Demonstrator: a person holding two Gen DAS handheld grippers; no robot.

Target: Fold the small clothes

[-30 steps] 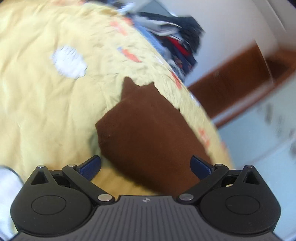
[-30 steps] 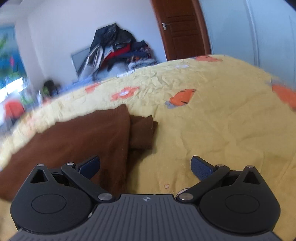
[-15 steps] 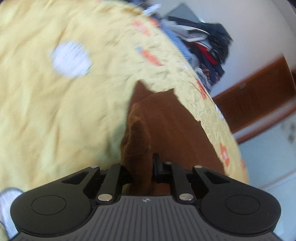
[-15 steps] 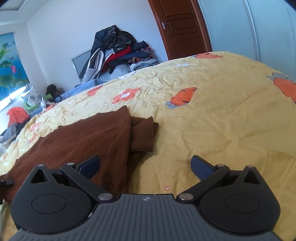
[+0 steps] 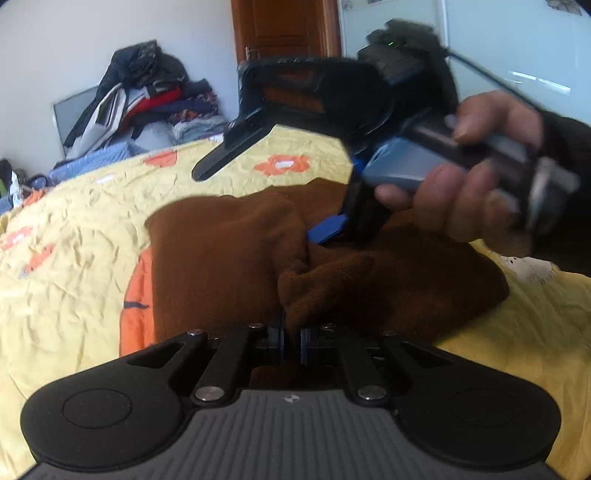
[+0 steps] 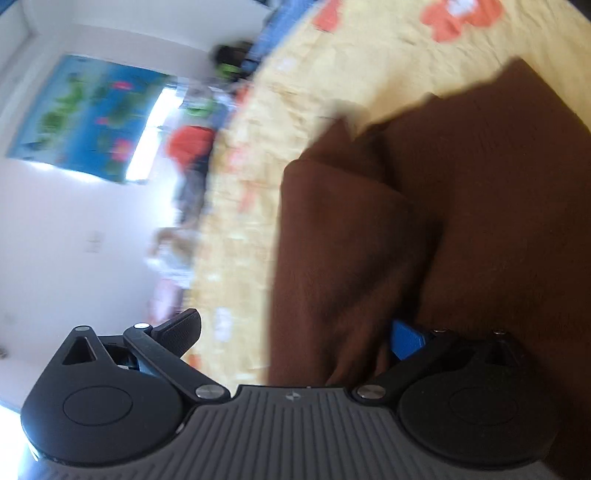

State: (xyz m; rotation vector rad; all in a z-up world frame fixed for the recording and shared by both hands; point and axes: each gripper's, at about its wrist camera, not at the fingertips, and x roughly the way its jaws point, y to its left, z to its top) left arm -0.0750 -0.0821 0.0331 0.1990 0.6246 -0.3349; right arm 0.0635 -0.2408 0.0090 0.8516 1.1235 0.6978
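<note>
In the left wrist view, our left gripper (image 5: 291, 338) has its 2 fingers pinched together on a bunched fold of the brown knit garment (image 5: 229, 258), the cloth rising in a small crumpled peak just above the blue pads. From that pinch the garment spreads away across the yellow bedsheet (image 5: 74, 266), lying in soft folds near the middle of the bed, with an orange printed patch (image 5: 136, 295) showing just beside its left edge.

Beyond the pinch, our right gripper (image 5: 258, 199) hangs above the far part of the garment with its fingers spread wide; 1 blue-padded finger (image 5: 327, 230) touches the cloth while the other black finger points out over the sheet. Our right hand (image 5: 476, 177) wraps the handle at the right of the frame.

In the right wrist view, blurred by motion, our right gripper (image 6: 295, 332) is spread apart, and a folded flap of the garment (image 6: 343, 258) runs up between the fingers without being clamped, the blue pad (image 6: 404, 341) just beside the cloth.

Further back, a pile of clothes (image 5: 144, 99) leans against the white wall, beside a brown wooden door (image 5: 284, 26). A blue picture (image 6: 85, 114) hangs on the wall.
</note>
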